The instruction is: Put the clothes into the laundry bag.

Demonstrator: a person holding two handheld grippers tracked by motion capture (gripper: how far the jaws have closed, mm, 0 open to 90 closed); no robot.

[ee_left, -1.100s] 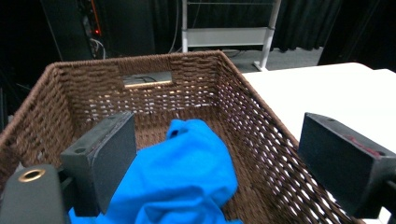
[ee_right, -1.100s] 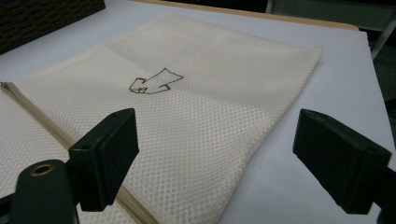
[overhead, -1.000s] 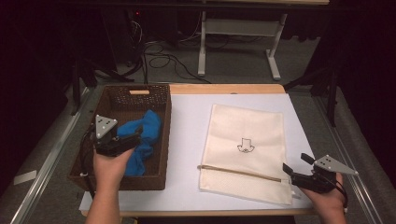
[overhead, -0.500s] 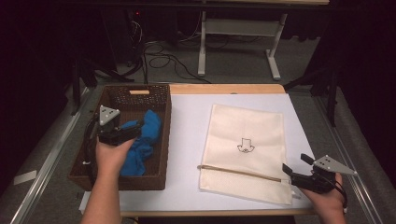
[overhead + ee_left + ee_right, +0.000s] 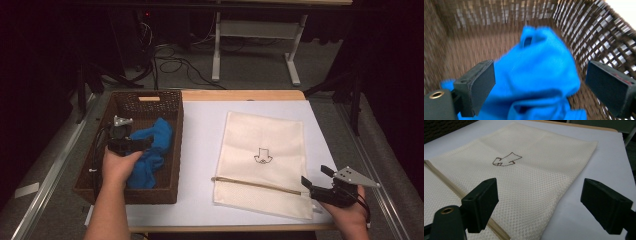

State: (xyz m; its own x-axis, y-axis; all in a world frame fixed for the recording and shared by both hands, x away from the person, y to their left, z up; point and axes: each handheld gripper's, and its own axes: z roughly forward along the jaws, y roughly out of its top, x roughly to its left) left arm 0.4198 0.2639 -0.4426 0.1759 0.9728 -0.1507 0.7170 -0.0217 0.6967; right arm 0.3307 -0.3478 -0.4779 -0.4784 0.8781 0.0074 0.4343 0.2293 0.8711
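Blue cloth (image 5: 150, 150) not yet gripped; it lies in the wicker basket (image 5: 176, 150) at the desk's left edge.
Left tool (image 5: 539, 82) straddles it, jaws wide. Right tool (image 5: 539, 207) waits wide open over the mesh bag (image 5: 265, 165) (near right corner); pickup and bagging remain.

left gripper (image 5: 539, 87): jaws apart | blue cloth (image 5: 541, 72) between them | wicker basket (image 5: 596, 32)

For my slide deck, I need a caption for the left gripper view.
Open left claw poised over blue cloth in brown wicker basket.
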